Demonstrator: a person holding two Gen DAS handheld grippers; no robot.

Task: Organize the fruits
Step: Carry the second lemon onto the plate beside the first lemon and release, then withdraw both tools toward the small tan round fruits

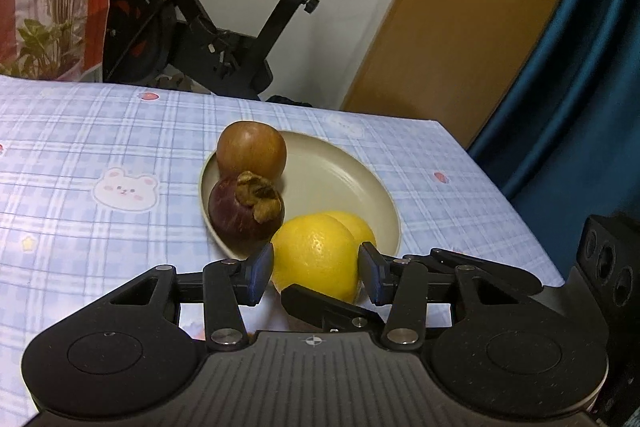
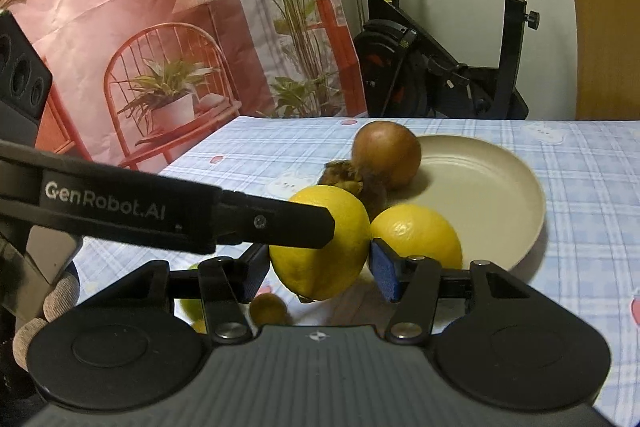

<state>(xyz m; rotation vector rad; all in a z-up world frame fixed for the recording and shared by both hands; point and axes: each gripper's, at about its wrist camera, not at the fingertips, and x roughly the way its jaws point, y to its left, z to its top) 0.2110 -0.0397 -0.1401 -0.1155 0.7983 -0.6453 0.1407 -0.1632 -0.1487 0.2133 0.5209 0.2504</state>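
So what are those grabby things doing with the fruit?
A person is sorting fruit with two tools. The left hand-held gripper and the right hand-held gripper both have their pads around the same lemon, just in front of the beige plate. On the plate already sit another lemon, a mangosteen and a brown fruit.

Both cameras sit low on the grippers, close above the checked tablecloth, angled down along the fingers. The left wrist view faces the beige plate from its left; the right wrist view from nearer. Both share the plate, fruits and exercise bike.
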